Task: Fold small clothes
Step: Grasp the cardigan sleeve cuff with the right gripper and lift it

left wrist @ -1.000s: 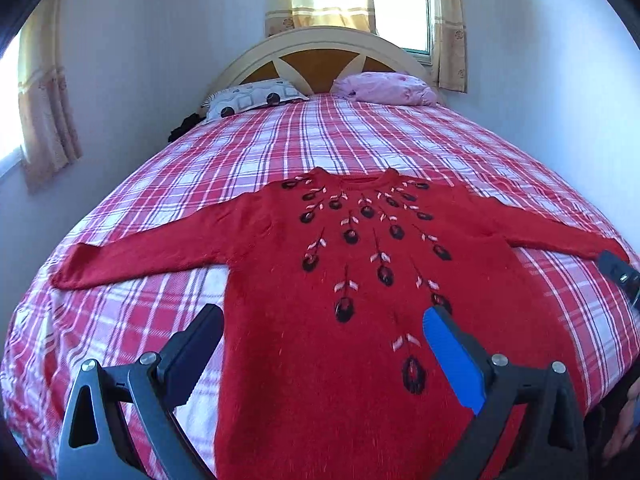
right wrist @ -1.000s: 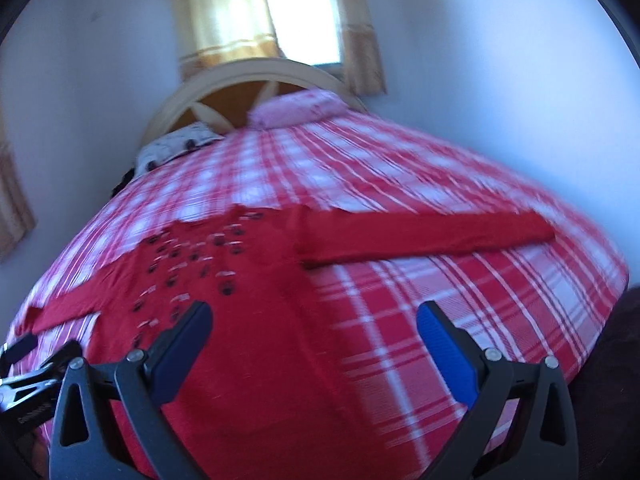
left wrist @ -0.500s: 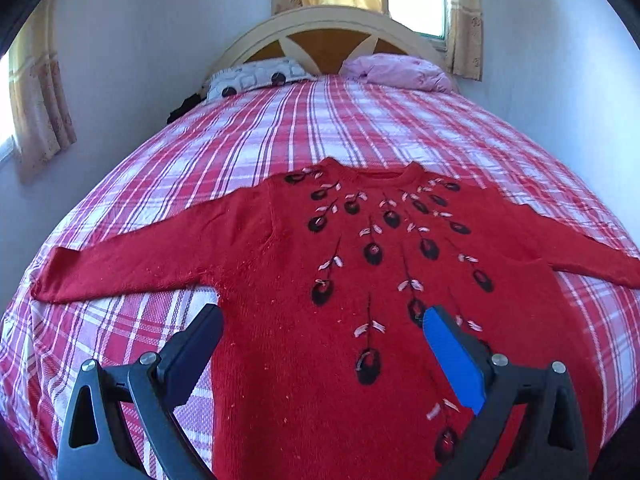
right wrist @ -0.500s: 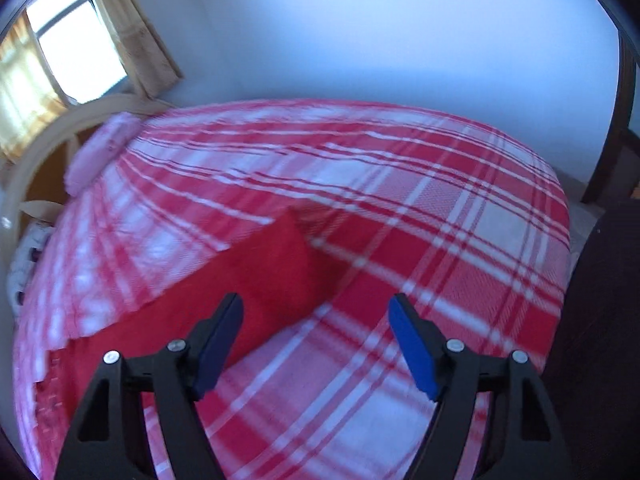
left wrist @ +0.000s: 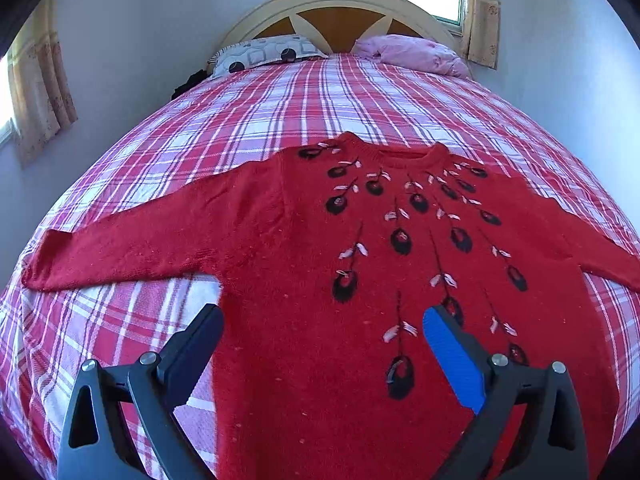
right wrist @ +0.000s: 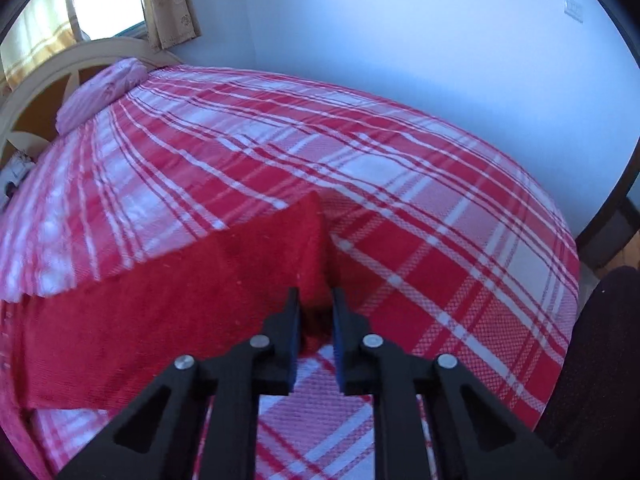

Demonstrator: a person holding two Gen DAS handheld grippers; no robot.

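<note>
A: Where was the sweater point(left wrist: 360, 280)?

B: It lay flat and face up on the bed point(left wrist: 280, 112), neck toward the headboard point(left wrist: 340, 4), both sleeves stretched out to the sides. No fold showed in it yet.

A: And the grippers?

B: The right gripper point(right wrist: 315, 304) was at the cuff of the right sleeve point(right wrist: 200, 280), its jaws closing, nearly together, with the red knit pinched between them. The left gripper point(left wrist: 320, 332) hung above the lower body of the sweater, jaws wide apart, holding nothing.

A: So which step was that?

B: It looked like the first fold: taking the right sleeve.

A: What would the next move need?

B: Probably lifting the cuff clear and carrying it across the chest, keeping the sleeve straight. The left gripper might need to pin the body, since soft knit could drag along.
</note>
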